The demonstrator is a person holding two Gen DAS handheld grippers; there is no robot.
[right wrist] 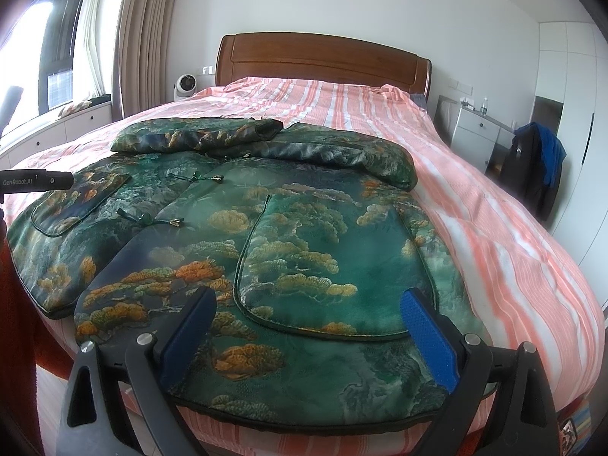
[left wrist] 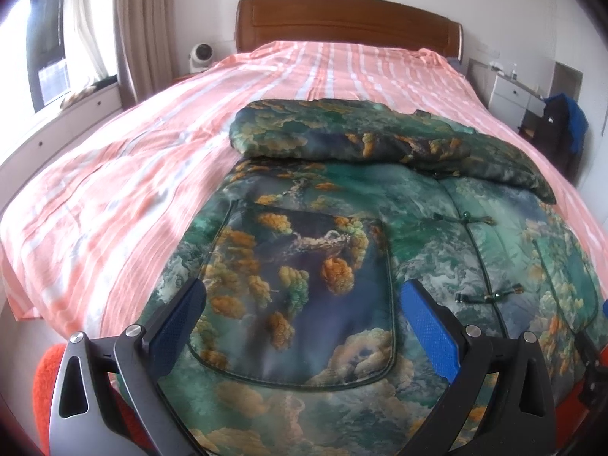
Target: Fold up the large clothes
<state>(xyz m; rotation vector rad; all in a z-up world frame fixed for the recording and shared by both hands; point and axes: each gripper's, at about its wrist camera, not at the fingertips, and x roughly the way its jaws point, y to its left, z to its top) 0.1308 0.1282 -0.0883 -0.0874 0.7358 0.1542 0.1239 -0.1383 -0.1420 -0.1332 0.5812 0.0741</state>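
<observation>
Glossy quilted jacket (right wrist: 304,250), striped bedspread (right wrist: 494,205)

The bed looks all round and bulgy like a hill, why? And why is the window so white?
Left wrist view: the fisheye lens bends the bed into a dome and darkens the corners; the window is blown out white by daylight. Right wrist view: the same curving bends the headboard, and the jacket looks sharp.

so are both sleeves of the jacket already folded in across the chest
Yes, both sleeves lie crossed over the upper part of the green jacket, on the striped bed.
</observation>
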